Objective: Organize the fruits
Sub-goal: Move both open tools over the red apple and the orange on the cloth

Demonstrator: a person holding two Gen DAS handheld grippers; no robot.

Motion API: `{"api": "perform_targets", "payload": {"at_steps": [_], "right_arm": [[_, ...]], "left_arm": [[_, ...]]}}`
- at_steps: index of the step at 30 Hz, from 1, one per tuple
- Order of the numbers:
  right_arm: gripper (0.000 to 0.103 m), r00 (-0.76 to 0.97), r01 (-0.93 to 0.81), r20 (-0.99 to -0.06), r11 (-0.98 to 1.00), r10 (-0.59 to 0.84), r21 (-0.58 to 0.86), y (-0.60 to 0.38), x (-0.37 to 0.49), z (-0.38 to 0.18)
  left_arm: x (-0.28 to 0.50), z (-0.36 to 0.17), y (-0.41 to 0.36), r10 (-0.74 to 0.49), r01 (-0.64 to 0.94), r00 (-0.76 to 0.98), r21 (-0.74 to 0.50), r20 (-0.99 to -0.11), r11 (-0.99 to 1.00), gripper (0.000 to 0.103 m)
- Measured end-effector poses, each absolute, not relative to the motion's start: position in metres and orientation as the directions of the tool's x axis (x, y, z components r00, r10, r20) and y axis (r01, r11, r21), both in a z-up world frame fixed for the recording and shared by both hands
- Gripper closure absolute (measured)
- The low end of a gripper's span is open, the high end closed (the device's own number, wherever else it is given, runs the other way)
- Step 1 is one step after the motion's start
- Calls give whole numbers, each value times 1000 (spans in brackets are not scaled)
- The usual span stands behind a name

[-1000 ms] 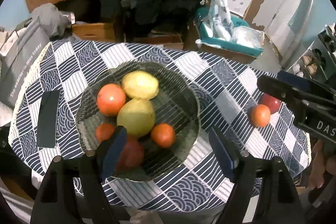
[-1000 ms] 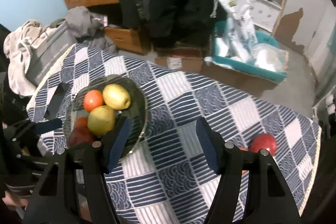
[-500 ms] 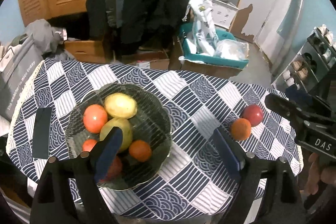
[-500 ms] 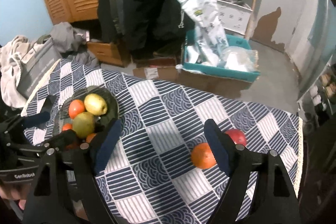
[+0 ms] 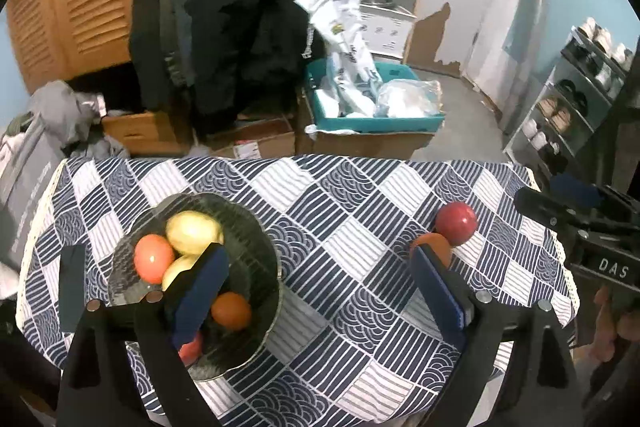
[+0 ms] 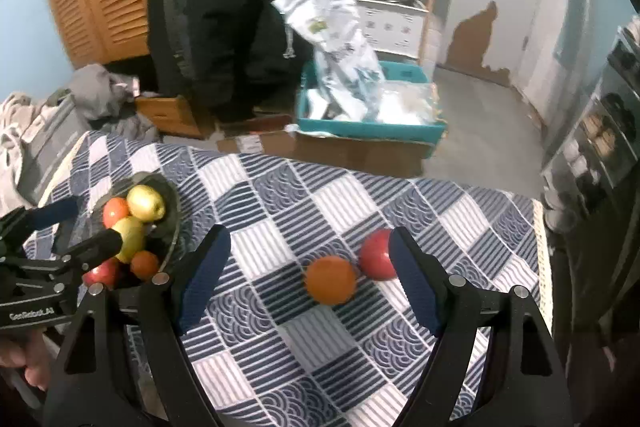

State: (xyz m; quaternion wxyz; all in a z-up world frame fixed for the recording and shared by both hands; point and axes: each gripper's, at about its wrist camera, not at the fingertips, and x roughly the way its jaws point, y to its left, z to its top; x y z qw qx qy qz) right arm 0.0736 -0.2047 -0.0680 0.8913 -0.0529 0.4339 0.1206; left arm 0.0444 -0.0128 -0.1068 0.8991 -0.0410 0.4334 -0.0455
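A glass bowl [image 5: 276,291] at the table's left holds several fruits, among them a yellow one [image 5: 192,227], an orange-red one [image 5: 152,263] and an orange [image 5: 231,311]. On the cloth at the right lie a loose orange [image 6: 330,279] and a red apple [image 6: 374,255], touching each other. My left gripper [image 5: 318,259] hangs above the table's front between the bowl and the loose fruits. Its jaws are opening with nothing between them. My right gripper [image 6: 308,239] is open and empty, hovering in front of the loose orange and apple.
A flat black object [image 5: 72,279] lies left of the bowl. The blue-and-white checked cloth [image 5: 332,211] covers the table. Behind the table stand a teal crate [image 5: 376,123] on cardboard boxes, hanging dark coats and a wooden shelf. A shoe rack [image 5: 572,107] is at the right.
Both grippers drew back and up from the table, so more of it shows. Both jaws spread wider. The loose orange and apple came into full view ahead of the right gripper.
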Motion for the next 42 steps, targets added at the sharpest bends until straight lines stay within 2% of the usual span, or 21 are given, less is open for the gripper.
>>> {"api": "perform_targets", "payload": {"at_steps": [26, 42], "right_arm": [[22, 565, -82, -823, 997, 58, 14, -304, 77, -97], [22, 414, 11, -906, 995, 89, 103, -343, 104, -181]], "left_arm": [[73, -133, -96, -189, 190, 532, -101, -826, 976, 8], [109, -203, -143, -172, 216, 391, -92, -904, 972, 8]]}}
